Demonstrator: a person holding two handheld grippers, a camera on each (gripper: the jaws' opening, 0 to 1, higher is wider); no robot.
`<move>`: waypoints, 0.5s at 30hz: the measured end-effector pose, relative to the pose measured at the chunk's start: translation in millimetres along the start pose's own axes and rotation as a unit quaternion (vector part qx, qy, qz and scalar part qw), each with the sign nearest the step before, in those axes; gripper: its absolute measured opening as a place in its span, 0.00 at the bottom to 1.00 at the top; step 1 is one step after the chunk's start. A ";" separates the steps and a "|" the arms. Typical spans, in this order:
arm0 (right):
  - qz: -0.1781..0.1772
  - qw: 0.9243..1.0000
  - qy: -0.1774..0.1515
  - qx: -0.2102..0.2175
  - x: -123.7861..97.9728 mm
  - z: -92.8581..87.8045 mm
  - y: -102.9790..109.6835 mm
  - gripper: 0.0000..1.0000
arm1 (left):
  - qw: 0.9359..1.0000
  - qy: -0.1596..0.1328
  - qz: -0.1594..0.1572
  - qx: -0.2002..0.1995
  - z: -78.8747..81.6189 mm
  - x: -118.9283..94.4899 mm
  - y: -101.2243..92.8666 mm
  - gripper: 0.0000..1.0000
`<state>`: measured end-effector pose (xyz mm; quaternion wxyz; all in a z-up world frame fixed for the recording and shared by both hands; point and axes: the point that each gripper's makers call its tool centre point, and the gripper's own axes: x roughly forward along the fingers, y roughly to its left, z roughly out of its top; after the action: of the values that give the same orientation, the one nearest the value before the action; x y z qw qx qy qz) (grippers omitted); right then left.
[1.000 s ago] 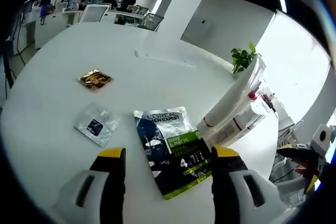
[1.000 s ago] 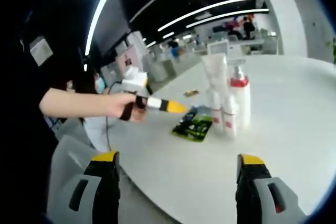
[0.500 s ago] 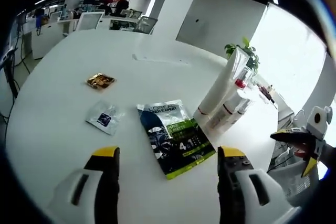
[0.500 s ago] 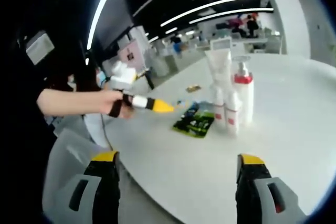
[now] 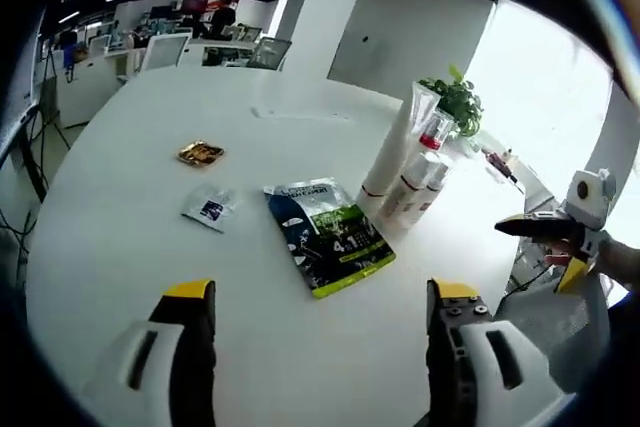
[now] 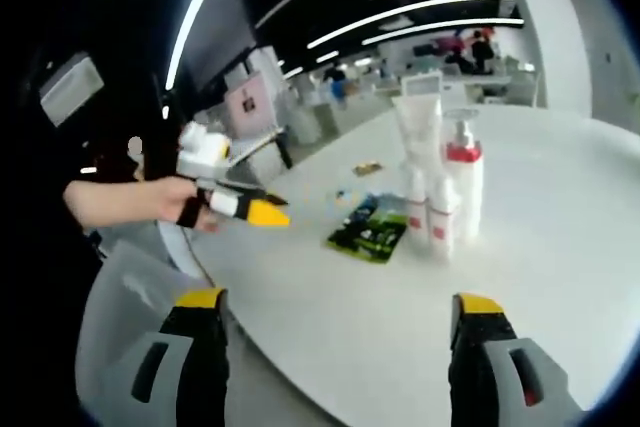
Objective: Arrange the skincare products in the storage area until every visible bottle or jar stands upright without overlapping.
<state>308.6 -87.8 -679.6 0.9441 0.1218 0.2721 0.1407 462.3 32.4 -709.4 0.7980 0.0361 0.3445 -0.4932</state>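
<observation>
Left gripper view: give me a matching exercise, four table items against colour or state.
Items:
1. sachet pack
2. small packet
3. foil wrapper
4. pump bottle

Descriptions:
A. gold, lying flat, farthest from the jaws
B. upright, white with a red collar, in the cluster beside the white tube
C. dark with a green band, lying flat next to the bottles
D. clear and white with a dark blue patch, lying flat

Pairs: 1-C, 2-D, 3-A, 4-B
</observation>
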 end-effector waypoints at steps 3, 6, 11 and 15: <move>-0.001 1.000 0.003 -0.002 0.0 -1.1 -0.4 0.94 | 1.000 -0.002 -0.004 0.005 -2.0 -10.3 -6.3 0.84; 0.000 1.000 0.005 -0.008 0.5 -1.6 0.8 0.94 | 1.000 -0.011 -0.008 0.003 -2.2 -18.5 -11.0 0.85; -0.005 1.000 0.002 -0.015 -0.7 0.6 0.1 0.94 | 1.000 -0.019 -0.005 0.016 -5.7 -33.6 -15.4 0.86; -0.009 1.000 -0.001 -0.018 -1.3 1.6 -1.4 0.94 | 1.000 -0.026 -0.004 0.013 -8.0 -45.0 -17.4 0.88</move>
<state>308.7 -89.7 -678.2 0.9476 0.1028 0.2697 0.1373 431.7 61.0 -684.2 0.8040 0.0321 0.3171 -0.5020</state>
